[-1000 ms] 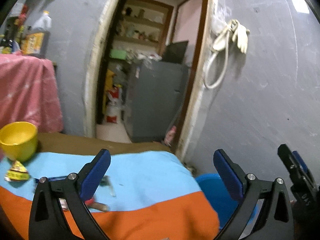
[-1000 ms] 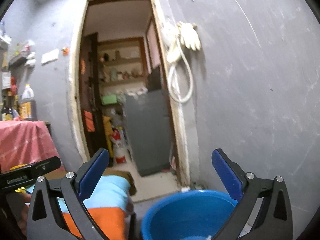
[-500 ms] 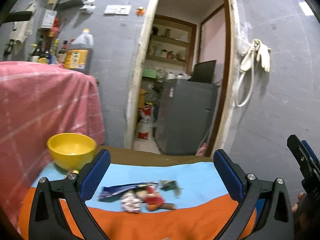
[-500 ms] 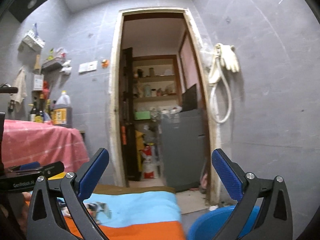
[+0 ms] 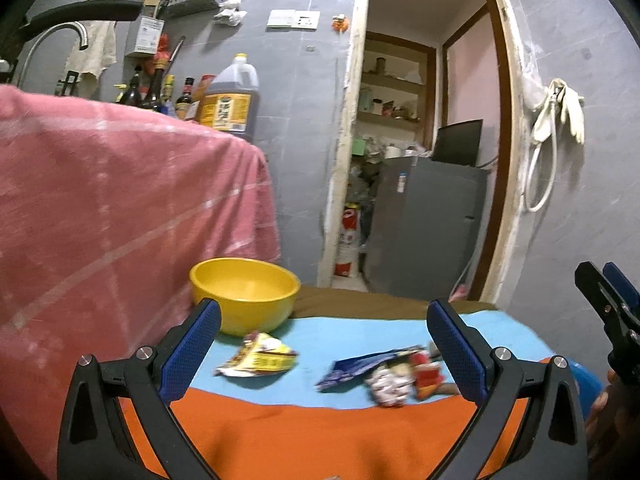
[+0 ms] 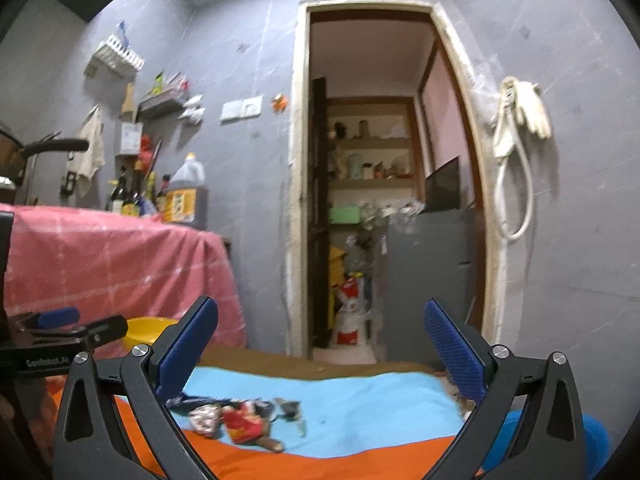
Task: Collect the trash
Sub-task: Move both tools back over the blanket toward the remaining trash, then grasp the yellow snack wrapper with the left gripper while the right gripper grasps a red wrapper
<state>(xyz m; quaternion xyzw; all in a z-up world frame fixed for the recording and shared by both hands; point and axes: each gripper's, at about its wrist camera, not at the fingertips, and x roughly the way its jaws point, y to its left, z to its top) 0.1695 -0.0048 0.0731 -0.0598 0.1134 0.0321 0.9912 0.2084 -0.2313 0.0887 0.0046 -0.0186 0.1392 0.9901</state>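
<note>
Several crumpled wrappers lie on a table covered in a blue-and-orange cloth [image 5: 320, 412]. A yellow wrapper [image 5: 258, 360] rests near a yellow bowl [image 5: 245, 294]. A blue, white and red pile of wrappers [image 5: 390, 372] lies to its right, also the pile of wrappers [image 6: 236, 418] in the right wrist view. My left gripper [image 5: 324, 344] hovers open above the cloth, nothing between its fingers. My right gripper [image 6: 320, 356] is open too, held to the right of the left one and empty. A blue bin [image 6: 592, 436] shows at the lower right, mostly hidden.
A pink-covered counter [image 5: 100, 208] with an oil jug [image 5: 228, 100] and bottles stands to the left. Ahead, a doorway [image 6: 380, 200] opens onto shelves and a grey cabinet [image 5: 424, 224]. A grey wall with a hanging hose and gloves [image 6: 516, 140] closes the right side.
Both views have swung left and up from the blue bin toward the table. The wrappers and yellow bowl now sit in front of the left gripper. Both grippers stayed open.
</note>
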